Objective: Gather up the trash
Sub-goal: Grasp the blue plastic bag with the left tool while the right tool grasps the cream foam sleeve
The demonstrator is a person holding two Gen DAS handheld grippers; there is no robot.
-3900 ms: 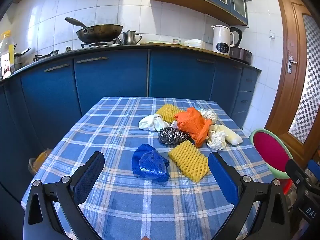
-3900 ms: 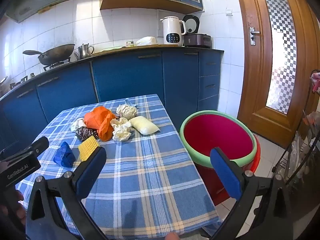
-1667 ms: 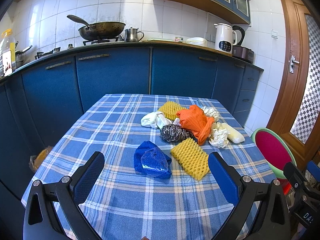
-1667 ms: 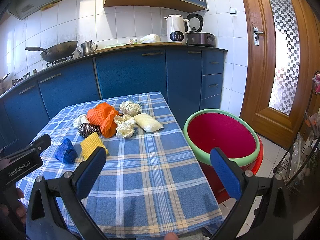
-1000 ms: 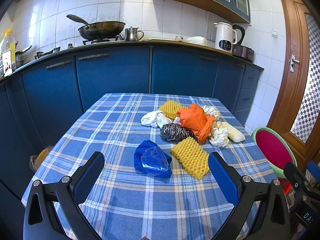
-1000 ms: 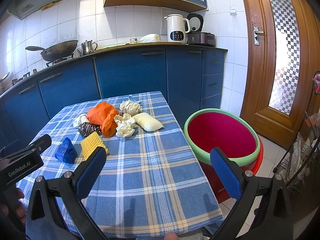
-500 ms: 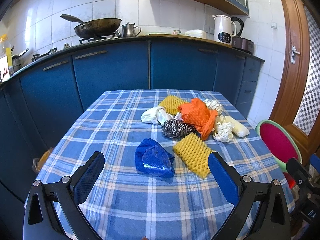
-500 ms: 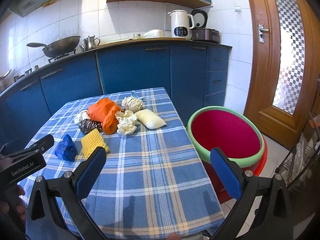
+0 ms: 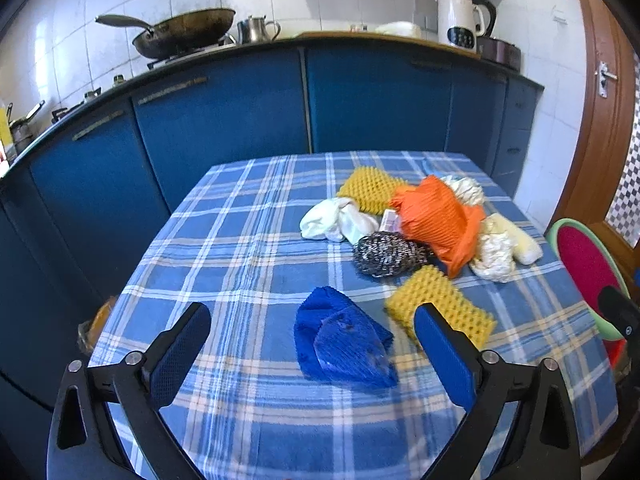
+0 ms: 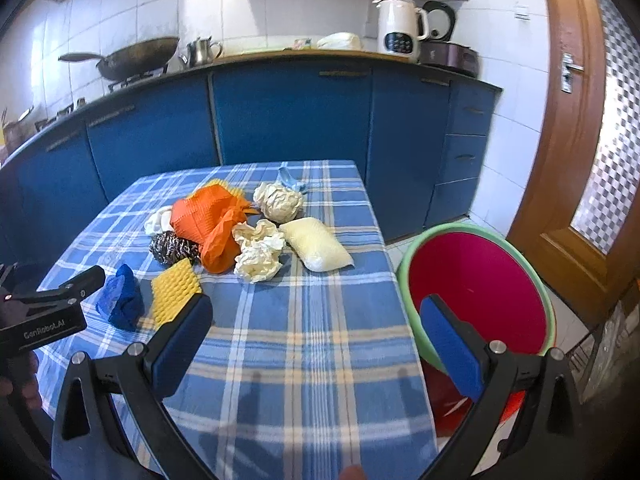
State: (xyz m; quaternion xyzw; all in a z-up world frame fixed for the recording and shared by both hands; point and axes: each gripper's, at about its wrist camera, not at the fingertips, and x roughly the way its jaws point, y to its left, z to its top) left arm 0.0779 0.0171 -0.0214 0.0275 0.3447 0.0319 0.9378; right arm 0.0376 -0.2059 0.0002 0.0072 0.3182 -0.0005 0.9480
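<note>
Trash lies on the blue plaid table point(image 9: 240, 264): a blue foam net point(image 9: 340, 340), a yellow foam net point(image 9: 440, 308), a steel scourer point(image 9: 386, 254), an orange foam net point(image 9: 436, 216), white crumpled paper point(image 9: 494, 256) and a white cloth point(image 9: 336, 222). My left gripper point(image 9: 312, 344) is open, low over the table, with the blue net between its fingers' line of sight. My right gripper point(image 10: 316, 332) is open above the table's right side. A red basin with a green rim point(image 10: 476, 292) stands beside the table on the right.
A second yellow net point(image 9: 370, 192), a cream pouch point(image 10: 316, 248) and another paper ball point(image 10: 278, 202) lie in the pile. Blue kitchen cabinets point(image 9: 224, 120) stand behind the table. A wooden door point(image 10: 584, 120) is at the right. The left gripper's body point(image 10: 44, 320) shows in the right view.
Both grippers have moved forward and lower toward the table; the trash pile looks nearer. Nothing was picked up, and both stay open.
</note>
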